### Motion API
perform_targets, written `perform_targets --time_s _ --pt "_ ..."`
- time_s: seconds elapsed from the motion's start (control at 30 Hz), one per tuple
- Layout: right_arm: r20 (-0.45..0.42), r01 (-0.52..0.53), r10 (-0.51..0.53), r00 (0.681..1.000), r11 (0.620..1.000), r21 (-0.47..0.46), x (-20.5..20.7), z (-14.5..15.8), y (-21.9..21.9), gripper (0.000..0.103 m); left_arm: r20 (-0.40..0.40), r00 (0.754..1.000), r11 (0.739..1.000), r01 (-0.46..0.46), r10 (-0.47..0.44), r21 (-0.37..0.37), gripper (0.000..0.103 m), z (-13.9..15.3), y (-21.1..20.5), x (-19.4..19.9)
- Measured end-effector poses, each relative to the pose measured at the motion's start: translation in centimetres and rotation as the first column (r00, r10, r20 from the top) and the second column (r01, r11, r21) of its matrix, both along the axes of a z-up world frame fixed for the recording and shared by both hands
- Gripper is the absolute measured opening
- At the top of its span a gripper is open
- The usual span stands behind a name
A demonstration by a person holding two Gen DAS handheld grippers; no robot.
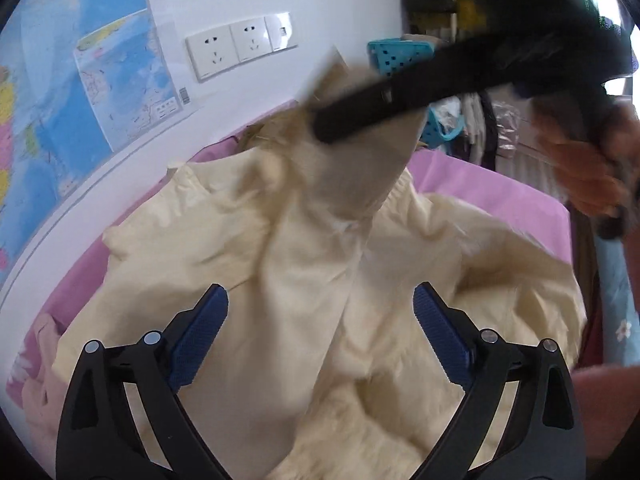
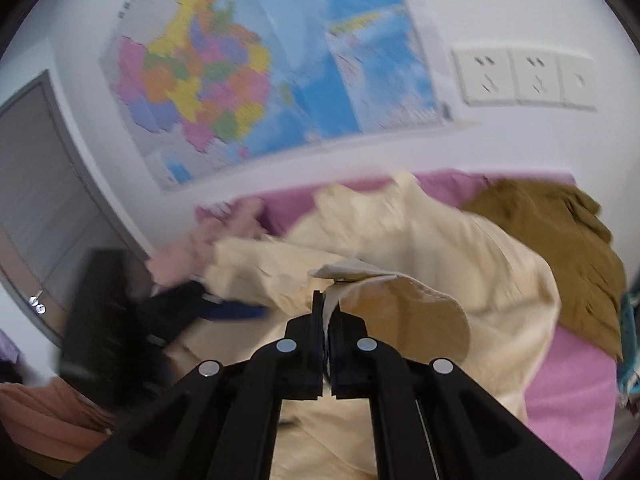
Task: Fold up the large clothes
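A large cream garment [image 1: 304, 264] lies rumpled on a pink sheet [image 1: 480, 176]. My left gripper [image 1: 320, 320] hangs open above the middle of it, blue pads wide apart and nothing between them. In the left wrist view my right gripper [image 1: 320, 128] comes in from the upper right, held by a hand [image 1: 580, 160], and lifts a flap of the cream cloth. In the right wrist view my right gripper [image 2: 326, 300] is shut on an edge of the cream garment [image 2: 400, 248], which rises to the jaws. The left gripper [image 2: 224, 308] shows there blurred at the left.
A brown garment [image 2: 560, 248] lies at the far right of the bed, a pale pink one [image 2: 180, 256] at the left. A map [image 2: 260, 80] and wall sockets [image 1: 240, 48] are on the white wall behind. A blue perforated basket [image 1: 400, 54] stands beyond the bed.
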State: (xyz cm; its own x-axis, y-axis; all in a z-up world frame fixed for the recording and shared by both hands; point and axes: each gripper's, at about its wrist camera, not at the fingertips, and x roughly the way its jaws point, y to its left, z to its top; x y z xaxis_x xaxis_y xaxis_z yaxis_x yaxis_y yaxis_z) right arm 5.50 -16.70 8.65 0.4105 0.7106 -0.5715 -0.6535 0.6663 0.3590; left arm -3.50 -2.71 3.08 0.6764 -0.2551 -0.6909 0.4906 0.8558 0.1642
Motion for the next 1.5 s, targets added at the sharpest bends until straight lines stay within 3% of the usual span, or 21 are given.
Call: perform_targets --time_s 0.03,0.1,0.13,0.17,0.2,0.23,0.27,0.33,0.4,0.6,0.63,0.67,0.7,0.73,0.93,1.0,1.17,1.2,1.27,1.4,1.5 --pt "0.02 -0.018 0.018 1.0 1.0 0.003 -0.2 0.7 0.5 0.002 0.002 0.999 0.998 -0.047 0.047 0.03 0.085 -0.1 -0.4 0.9" --pt "0.042 -0.029 0.029 0.999 1.0 0.002 -0.3 1.5 1.0 0.003 0.012 0.991 0.989 -0.136 0.136 0.051 0.02 0.1 0.2 2.0" --pt "0.051 -0.034 0.034 0.998 0.999 0.0 -0.2 1.7 1.0 0.006 -0.027 0.988 0.988 -0.154 0.153 -0.012 0.011 0.5 1.4 2.4" --pt "0.065 -0.027 0.027 0.997 1.0 -0.004 0.0 1.9 0.7 0.021 -0.047 0.985 0.984 -0.169 0.167 -0.062 0.006 1.0 2.6 2.5" --pt "0.084 -0.001 0.001 0.997 1.0 0.001 0.3 2.0 0.0 0.035 -0.037 0.981 0.977 -0.193 0.19 -0.095 0.004 1.5 3.8 2.3" --pt "0.094 0.031 -0.031 0.995 1.0 -0.004 0.8 1.9 -0.8 0.065 -0.013 0.975 0.968 -0.224 0.223 -0.112 0.004 1.9 4.9 2.0" --pt "0.106 0.071 -0.068 0.992 0.997 -0.026 1.5 1.5 -1.5 0.073 -0.009 0.968 0.958 -0.251 0.252 -0.137 0.004 2.4 6.2 1.7" --pt "0.152 0.129 -0.103 0.983 0.976 -0.172 2.6 -0.1 -1.3 0.071 -0.041 0.969 0.949 -0.248 0.245 -0.192 0.004 2.8 7.9 1.1" --pt "0.169 0.139 -0.084 0.982 0.926 -0.35 4.1 -2.9 -0.2 0.07 -0.035 0.968 0.951 -0.251 0.248 -0.178 0.004 2.8 8.2 0.8" --pt "0.135 0.035 0.063 0.989 0.783 -0.621 6.4 -9.6 2.7 0.069 -0.08 0.967 0.952 -0.254 0.244 -0.172 0.004 1.8 8.5 1.0" --pt "0.109 0.008 0.081 0.991 0.768 -0.64 6.9 -10.5 2.9 0.057 -0.085 0.967 0.951 -0.251 0.24 -0.18 0.004 1.8 8.7 1.0" --pt "0.083 -0.015 0.091 0.992 0.757 -0.653 7.3 -11.2 3.1 0.027 -0.087 0.967 0.95 -0.254 0.241 -0.184 0.004 1.7 9.0 1.3" --pt "0.06 -0.027 0.087 0.994 0.763 -0.646 7.7 -11.4 3.1 0.009 -0.089 0.965 0.948 -0.259 0.246 -0.184 0.004 1.7 9.1 1.4" --pt "0.049 -0.037 0.087 0.995 0.775 -0.631 8.1 -11.2 3.0 0.002 -0.093 0.964 0.946 -0.262 0.248 -0.192 0.004 1.9 9.3 1.6" --pt "0.217 0.095 0.025 0.976 0.845 -0.526 9.9 -5.7 1.7 0.001 -0.089 0.963 0.92 -0.271 0.256 -0.285 0.004 4.4 11.3 2.1" --pt "0.217 0.101 0.012 0.976 0.858 -0.503 11.2 -5.0 1.7 0.001 -0.068 0.963 0.916 -0.268 0.259 -0.299 0.004 5.2 11.7 2.1" --pt "0.135 0.105 -0.034 0.99 0.821 -0.561 13.6 -9.2 2.7 0.003 -0.073 0.963 0.908 -0.268 0.258 -0.322 0.004 5.8 11.8 2.4" --pt "0.096 0.093 -0.046 0.994 0.813 -0.575 14.0 -10.1 2.6 0.009 -0.073 0.962 0.91 -0.271 0.262 -0.314 0.004 5.6 11.7 2.5" --pt "0.125 0.138 -0.078 0.989 0.798 -0.586 13.2 -10.1 2.2 0.05 -0.086 0.962 0.91 -0.272 0.258 -0.314 0.004 5.4 11.8 2.7" --pt "0.232 0.161 -0.05 0.971 0.857 -0.49 9.0 -6.4 0.7 0.066 -0.094 0.966 0.912 -0.257 0.24 -0.321 0.004 5.4 12.0 2.8" --pt "0.062 0.059 -0.044 0.997 0.963 -0.264 7.8 -4.7 -2.3 0.073 -0.091 0.973 0.927 -0.231 0.213 -0.296 0.005 5.3 10.4 3.1"
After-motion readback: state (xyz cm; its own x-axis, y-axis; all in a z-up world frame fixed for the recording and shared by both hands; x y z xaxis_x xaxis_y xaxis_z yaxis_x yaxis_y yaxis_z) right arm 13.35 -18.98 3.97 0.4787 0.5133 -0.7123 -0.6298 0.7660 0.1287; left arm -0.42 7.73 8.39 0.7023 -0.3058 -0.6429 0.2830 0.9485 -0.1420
